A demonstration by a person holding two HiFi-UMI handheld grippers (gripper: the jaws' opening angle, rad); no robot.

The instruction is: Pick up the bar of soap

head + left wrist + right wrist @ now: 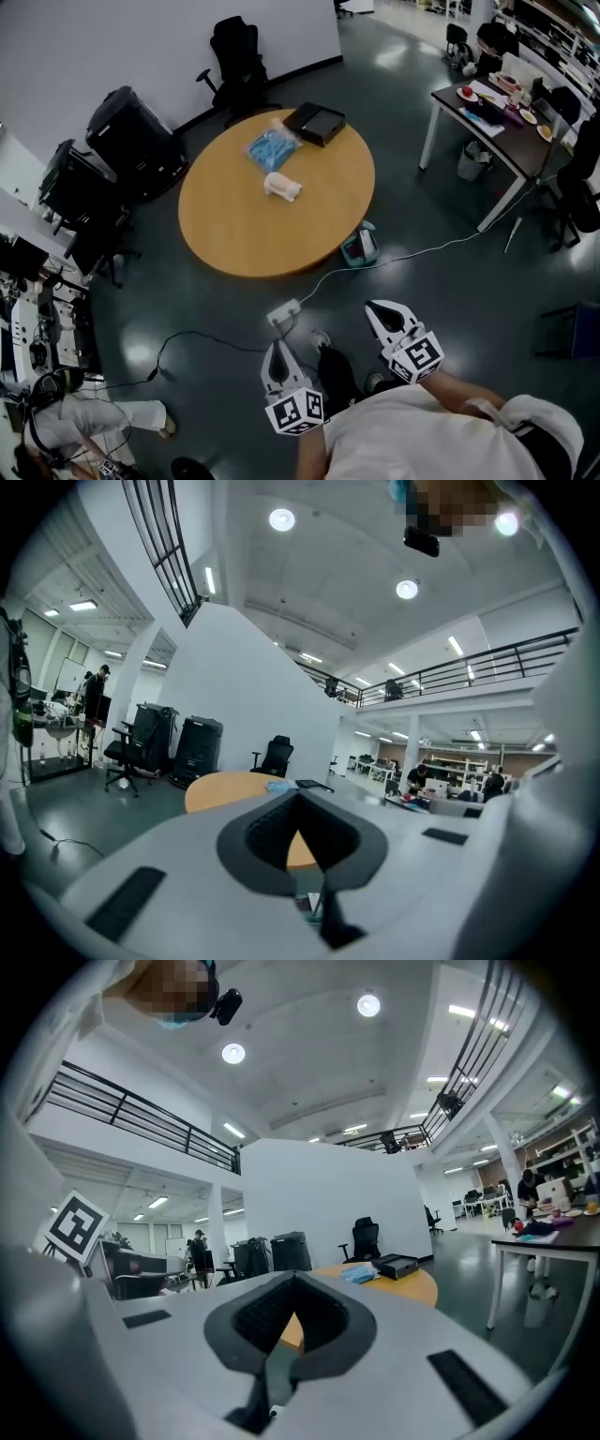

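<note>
The left gripper and right gripper are held low, side by side, pointing forward. Both pairs of jaws are pressed together, with nothing between them.

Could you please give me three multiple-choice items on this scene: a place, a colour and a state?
1. Where is the bar of soap? A on the floor; B on the round table; C on a chair.
2. What colour is the packet beside the black box? A red; B blue; C yellow.
3. How are the right gripper's jaws? A together, empty; B wide apart; C clamped on soap.
Answers: 1 B, it lies on the tabletop; 2 B, plainly blue; 3 A, pads meet with nothing between.
</note>
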